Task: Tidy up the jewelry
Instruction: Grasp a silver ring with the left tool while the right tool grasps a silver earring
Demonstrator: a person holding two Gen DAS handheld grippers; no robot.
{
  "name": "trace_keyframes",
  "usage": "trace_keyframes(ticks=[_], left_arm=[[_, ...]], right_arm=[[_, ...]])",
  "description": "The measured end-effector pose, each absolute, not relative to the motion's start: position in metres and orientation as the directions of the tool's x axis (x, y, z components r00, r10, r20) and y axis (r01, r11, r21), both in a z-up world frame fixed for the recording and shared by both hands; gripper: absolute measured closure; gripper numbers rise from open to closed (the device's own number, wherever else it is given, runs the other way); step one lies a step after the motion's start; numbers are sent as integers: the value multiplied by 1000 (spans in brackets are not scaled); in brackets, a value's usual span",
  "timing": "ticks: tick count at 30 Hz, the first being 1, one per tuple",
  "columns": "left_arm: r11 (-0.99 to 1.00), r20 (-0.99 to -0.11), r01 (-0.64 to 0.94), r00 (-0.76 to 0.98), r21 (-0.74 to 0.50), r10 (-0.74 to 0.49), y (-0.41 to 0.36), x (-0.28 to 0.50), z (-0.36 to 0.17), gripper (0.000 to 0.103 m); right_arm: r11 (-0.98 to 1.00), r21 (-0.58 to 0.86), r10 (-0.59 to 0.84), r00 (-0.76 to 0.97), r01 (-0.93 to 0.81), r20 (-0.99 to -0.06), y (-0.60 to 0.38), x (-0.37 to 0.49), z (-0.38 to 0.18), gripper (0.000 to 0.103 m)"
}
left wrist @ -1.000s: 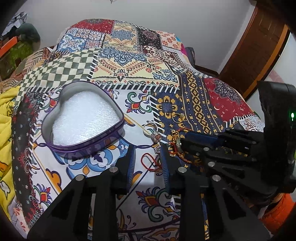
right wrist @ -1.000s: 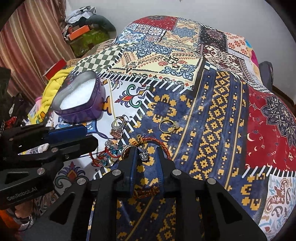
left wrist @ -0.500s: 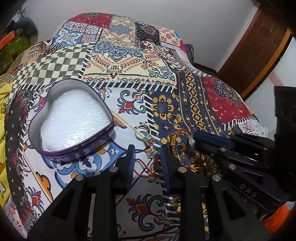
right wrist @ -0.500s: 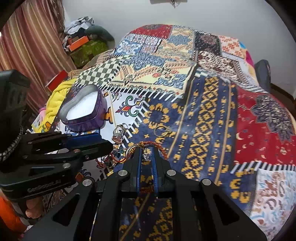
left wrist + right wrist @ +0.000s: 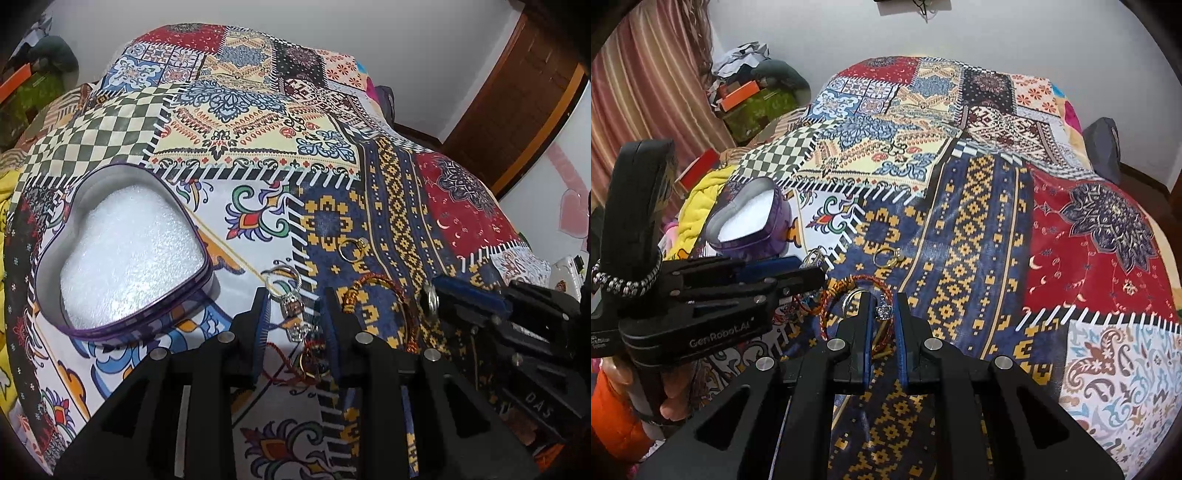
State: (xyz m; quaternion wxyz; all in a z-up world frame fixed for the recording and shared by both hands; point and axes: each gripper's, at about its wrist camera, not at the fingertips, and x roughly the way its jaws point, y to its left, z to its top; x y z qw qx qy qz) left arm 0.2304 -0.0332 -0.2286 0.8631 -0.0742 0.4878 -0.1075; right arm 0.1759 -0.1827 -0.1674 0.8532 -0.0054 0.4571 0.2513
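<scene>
Bedspread (image 5: 979,229): patterned; jewelry lay loose at centre.
Heart tin (image 5: 122,258): at 10 o'clock from left gripper (image 5: 295,314); held white foam only; no jewelry inside.
Left gripper: parted wide, astride silver charm ring (image 5: 291,306); gripping nothing.
Right gripper (image 5: 882,314): narrowly parted; silver ring (image 5: 884,312) between fingers; grip unconfirmed.

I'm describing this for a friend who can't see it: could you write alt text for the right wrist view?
The right tool grips a silver ring above a patchwork bedspread. Just beyond lie a red cord bracelet and a gold ring; the left tool reaches in from the left, and an open heart-shaped tin sits behind it.
</scene>
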Motion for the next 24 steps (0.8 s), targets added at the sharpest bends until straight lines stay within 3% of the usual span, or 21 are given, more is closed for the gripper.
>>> trace_keyframes(ticks=[3,5,10,24], left_arm=[[970,-824,112,511,-218,-244,-35,232,-230,77],[975,-825,109,519,-196,-224,-37,231,-230,85],[971,-818,110,524,-212,-238,-33,228,-229,91],[972,-761,115,606,-206,-233,-19,202,-195,92]], right_arm=[[872,221,423,446,-436,-789,-181,176,-171,93],[870,213,417,434,-444,-798,-177,176,-174,93],[865,176,392,414,-469,-822,-166,174,-181,93],[866,185,399,418,-465,-816,-168,173,-178,93]])
